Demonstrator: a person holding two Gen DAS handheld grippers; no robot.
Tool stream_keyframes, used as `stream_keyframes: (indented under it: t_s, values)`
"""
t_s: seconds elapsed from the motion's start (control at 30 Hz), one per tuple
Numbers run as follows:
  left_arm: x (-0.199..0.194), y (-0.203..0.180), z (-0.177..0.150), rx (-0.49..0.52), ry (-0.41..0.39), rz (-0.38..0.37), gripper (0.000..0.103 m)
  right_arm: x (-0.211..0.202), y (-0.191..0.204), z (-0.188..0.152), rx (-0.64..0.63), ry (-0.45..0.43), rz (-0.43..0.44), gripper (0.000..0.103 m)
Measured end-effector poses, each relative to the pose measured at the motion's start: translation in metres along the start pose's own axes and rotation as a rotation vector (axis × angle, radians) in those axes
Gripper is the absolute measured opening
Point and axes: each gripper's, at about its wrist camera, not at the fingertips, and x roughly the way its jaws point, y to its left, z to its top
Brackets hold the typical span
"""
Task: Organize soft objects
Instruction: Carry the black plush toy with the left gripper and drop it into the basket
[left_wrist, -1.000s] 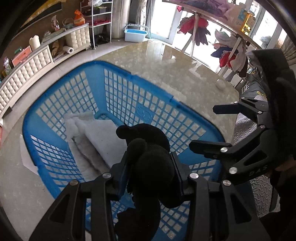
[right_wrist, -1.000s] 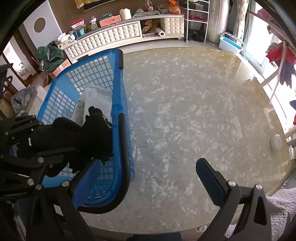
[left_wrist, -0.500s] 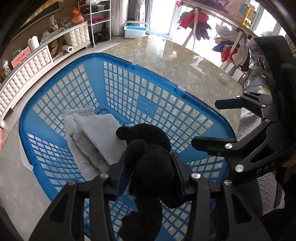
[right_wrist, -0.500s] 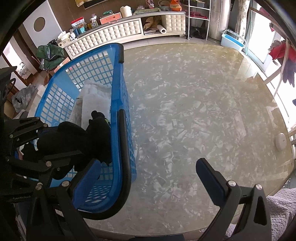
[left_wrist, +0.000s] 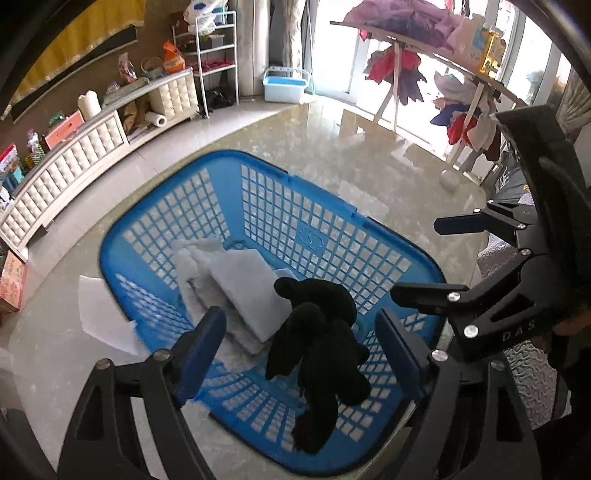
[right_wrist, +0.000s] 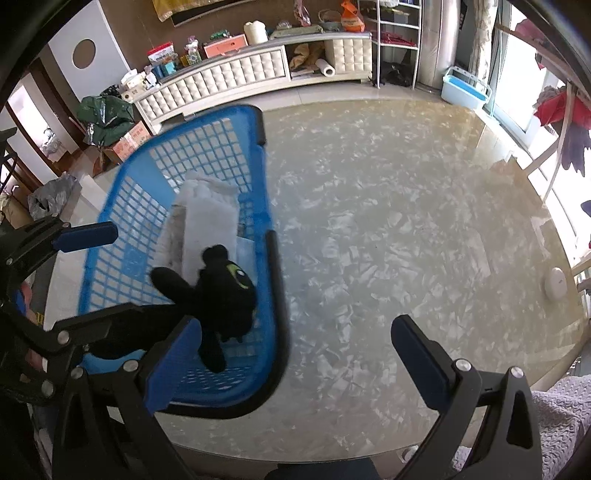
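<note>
A black plush toy (left_wrist: 317, 332) lies in the blue plastic basket (left_wrist: 321, 206), partly on a folded white cloth (left_wrist: 240, 284). My left gripper (left_wrist: 299, 343) is open just above the toy, fingers apart on both sides, not touching it. In the right wrist view the toy (right_wrist: 225, 295) shows green eyes and rests against the basket's near wall (right_wrist: 273, 280). My right gripper (right_wrist: 295, 362) is open and empty, beside the basket over the marble table; it also shows in the left wrist view (left_wrist: 465, 262).
The basket stands on a round glossy marble table (right_wrist: 406, 221). A small white disc (right_wrist: 554, 284) lies near the table's right edge. A white paper sheet (left_wrist: 99, 314) lies under the basket's left side. A grey textured cloth (right_wrist: 557, 417) is at the near right.
My left gripper opened and let go of the black plush toy, which dropped into the basket. The left gripper also rose and pulled back. The right gripper stayed open.
</note>
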Motion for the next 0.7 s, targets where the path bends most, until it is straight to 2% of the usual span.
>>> stream_keyframes:
  t_s: [0.07, 0.23, 0.27, 0.3, 0.33, 0.53, 0.7]
  values:
    - [-0.011, 0.001, -0.004, 0.0, -0.018, 0.028, 0.089, -0.006, 0.005, 0.001, -0.003, -0.01, 0.002, 0.103]
    - [-0.037, 0.011, -0.016, -0.035, -0.056, 0.096, 0.09, -0.02, 0.021, 0.003, -0.027, -0.038, 0.005, 0.103]
    - [-0.04, 0.012, -0.019, -0.043, -0.059, 0.108, 0.093, -0.022, 0.026, 0.003, -0.035, -0.043, 0.006, 0.103]
    - [-0.043, 0.015, -0.021, -0.052, -0.058, 0.122, 0.102, -0.025, 0.03, 0.002, -0.043, -0.049, 0.009, 0.103]
    - [-0.048, 0.018, -0.025, -0.061, -0.06, 0.134, 0.103, -0.028, 0.035, 0.002, -0.051, -0.055, 0.01, 0.103]
    - [-0.07, 0.033, -0.045, -0.129, -0.106, 0.141, 0.103, -0.036, 0.061, 0.004, -0.1, -0.072, 0.014, 0.103]
    - [-0.087, 0.046, -0.059, -0.157, -0.13, 0.18, 0.103, -0.039, 0.085, 0.004, -0.143, -0.083, 0.021, 0.103]
